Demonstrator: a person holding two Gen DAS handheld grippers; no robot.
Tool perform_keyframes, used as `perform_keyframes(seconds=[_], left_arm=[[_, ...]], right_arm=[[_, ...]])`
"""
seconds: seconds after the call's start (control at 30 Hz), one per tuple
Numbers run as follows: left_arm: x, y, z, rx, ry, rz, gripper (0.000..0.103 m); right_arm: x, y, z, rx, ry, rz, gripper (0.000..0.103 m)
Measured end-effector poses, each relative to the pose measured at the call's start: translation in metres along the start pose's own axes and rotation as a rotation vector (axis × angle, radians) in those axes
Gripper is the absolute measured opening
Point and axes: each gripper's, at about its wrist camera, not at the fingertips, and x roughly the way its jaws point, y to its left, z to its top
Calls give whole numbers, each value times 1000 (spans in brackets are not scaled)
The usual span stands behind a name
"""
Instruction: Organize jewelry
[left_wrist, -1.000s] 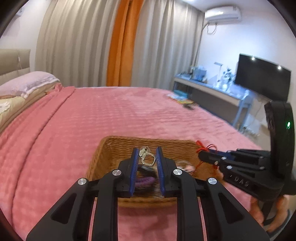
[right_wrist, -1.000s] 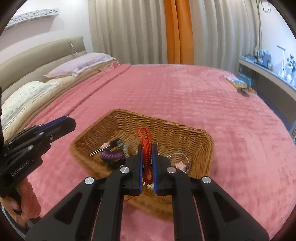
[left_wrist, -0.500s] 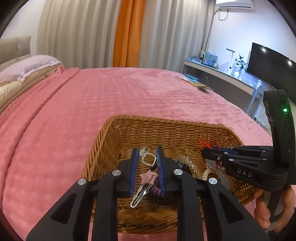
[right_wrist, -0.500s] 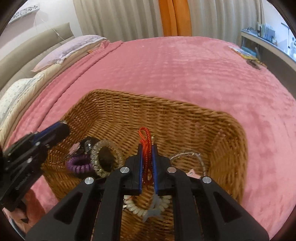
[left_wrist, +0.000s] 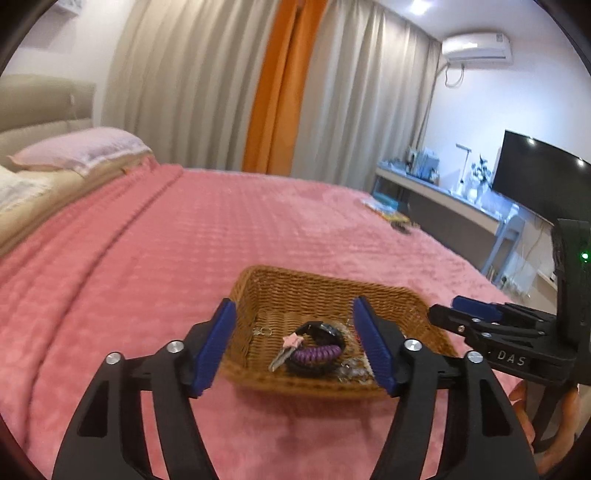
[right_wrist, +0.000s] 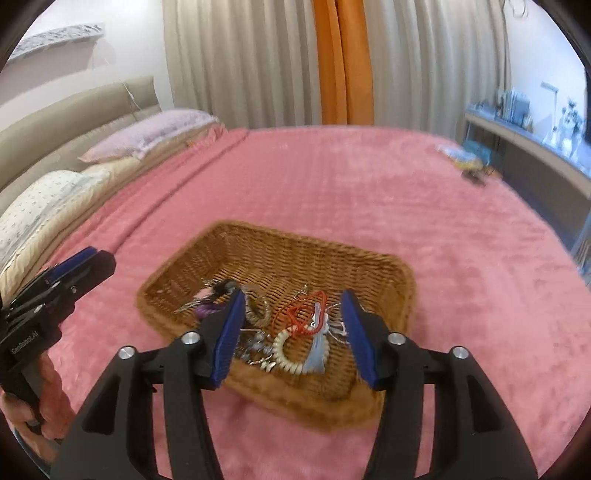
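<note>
Your left gripper (left_wrist: 295, 343) hangs with its blue pads spread wide and nothing between them, and your right gripper (right_wrist: 293, 330) is just as wide and just as empty, both held above the near edge of the wicker basket (left_wrist: 317, 286) on the pink bedspread (left_wrist: 155, 251). The jewelry lies inside the basket: from the left wrist you see a black band (left_wrist: 325, 330), a purple coil tie (left_wrist: 319, 354) and a pink star charm (left_wrist: 291, 340) on a silver clip, with a small silver ring (left_wrist: 264, 331) on the weave beside them. The right wrist shows what that view hides: a red cord (right_wrist: 301, 315) looped over a cream coil bracelet (right_wrist: 284, 349) with a pale blue tassel (right_wrist: 316, 356), and a beaded bangle (right_wrist: 258, 312) near the left pad. Bare bedspread runs on all sides of the basket, with pillows (right_wrist: 147, 134) far to the left and a few small items (right_wrist: 467, 158) near the far right edge of the bed. Each wrist view catches the other gripper off to its side, beyond the basket rim. A desk (left_wrist: 443, 195) and dark screen (left_wrist: 543, 177) stand past the bed on the right, curtains (left_wrist: 229, 85) behind.
</note>
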Motion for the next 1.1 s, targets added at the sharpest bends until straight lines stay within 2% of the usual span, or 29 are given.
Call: perform_keyframes(seconds=[0.1, 0.23, 0.33, 0.43, 0.5, 0.57, 0.73, 0.87, 1.1], left_arm=[[-43, -13, -12, 23, -57, 58, 75], [-95, -31, -35, 60, -155, 141, 79], [-129, -41, -58, 82, -238, 220, 82], [-149, -48, -75, 93, -280, 266, 85], [-155, -50, -86, 103, -303, 298, 85], [-156, -50, -94, 108, -303, 296, 85], [-137, -45, -114, 127, -243, 292, 85], [-122, -43, -120, 124, -191, 264, 85], [-118, -40, -123, 128, -190, 274, 85]], right_arm=[[-43, 8, -17, 1, -87, -4, 66], [-96, 24, -53, -24, -236, -95, 73], [-123, 33, -82, -31, -334, -156, 81], [-136, 38, -106, -35, -385, -187, 83], [-136, 40, -118, -29, -386, -198, 84], [-131, 39, -127, -18, -375, -193, 84], [-113, 35, -148, 10, -328, -191, 84], [-110, 34, -150, 8, -328, -183, 84], [-106, 26, -154, 30, -318, -159, 84]])
